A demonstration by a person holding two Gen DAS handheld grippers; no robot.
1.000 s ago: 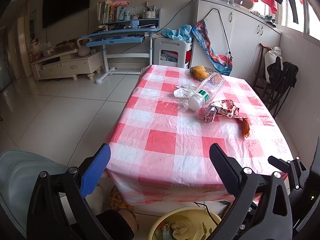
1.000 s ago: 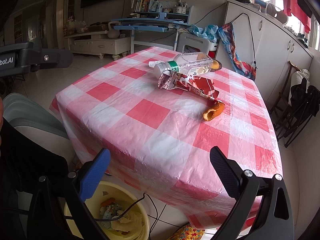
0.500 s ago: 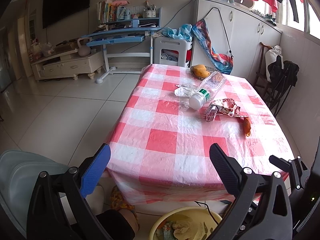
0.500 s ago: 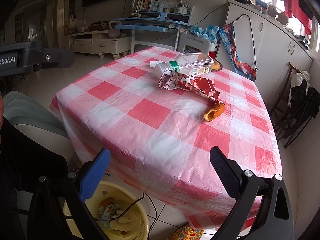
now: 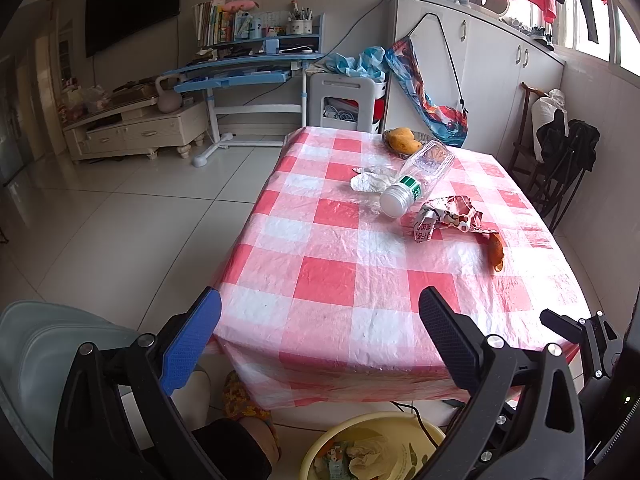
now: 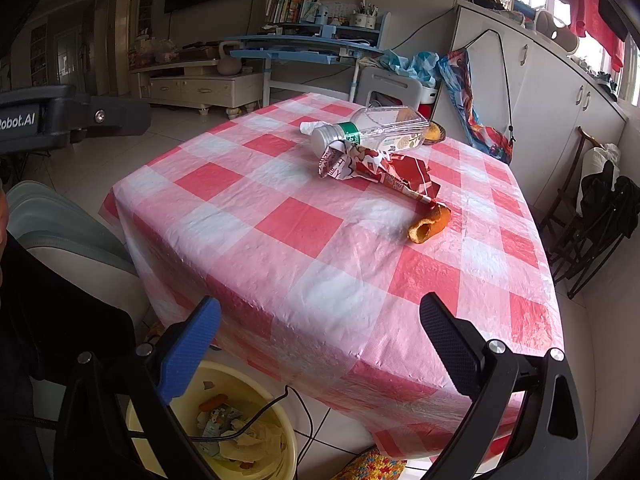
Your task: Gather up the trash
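On the red-and-white checked table (image 5: 328,280) lie a clear plastic bottle (image 5: 420,178) (image 6: 372,130), a crumpled red wrapper (image 5: 450,216) (image 6: 376,168), an orange peel (image 5: 496,254) (image 6: 428,224) and a crumpled white tissue (image 5: 370,180). A yellow bin (image 5: 372,452) (image 6: 224,428) with trash in it stands on the floor below the table's near edge. My left gripper (image 5: 318,332) is open and empty, short of the table's near edge. My right gripper (image 6: 320,340) is open and empty, near the table's front corner above the bin.
A mango sits in a dish (image 5: 404,140) at the table's far end. A grey chair (image 5: 44,344) stands at the near left. A cable (image 6: 280,404) runs over the bin. White cabinets (image 5: 480,80) and a dark folding chair (image 5: 560,160) line the right wall.
Both grippers have drawn back very slightly from the table and stay open. Nothing on the table has moved.
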